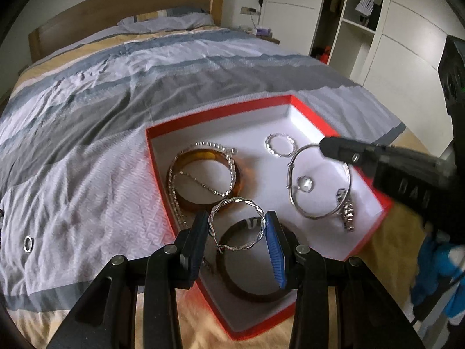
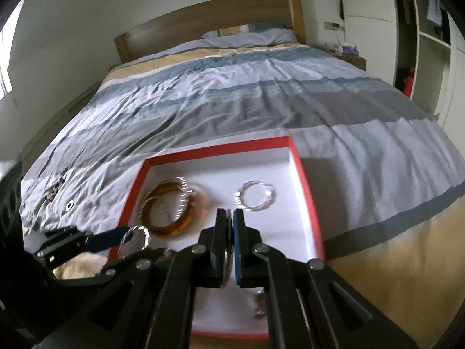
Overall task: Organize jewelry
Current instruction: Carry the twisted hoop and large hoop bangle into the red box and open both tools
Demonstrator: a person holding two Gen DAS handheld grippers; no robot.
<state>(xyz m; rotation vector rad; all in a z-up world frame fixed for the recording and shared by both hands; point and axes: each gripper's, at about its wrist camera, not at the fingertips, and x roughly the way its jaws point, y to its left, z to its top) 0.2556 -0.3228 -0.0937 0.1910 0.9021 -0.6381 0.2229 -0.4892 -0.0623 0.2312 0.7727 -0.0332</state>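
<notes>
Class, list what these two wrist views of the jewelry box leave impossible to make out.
- Dark bangle, left wrist view: sides hidden behind the left gripper holding a twisted silver bangle.
- Piece pinched in the right gripper, right wrist view: only an edge shows.
- Small ring on the bedspread: too small.

Blurred by motion: right gripper [image 1: 325, 145] at the red box's [image 1: 221, 110] right side. Half hidden behind left gripper [image 1: 237, 232]: dark bangle [image 1: 250, 293] at the near end. Too small to identify: dark trinkets [image 2: 55, 190] on the far-left bedspread [image 2: 261, 101].
</notes>
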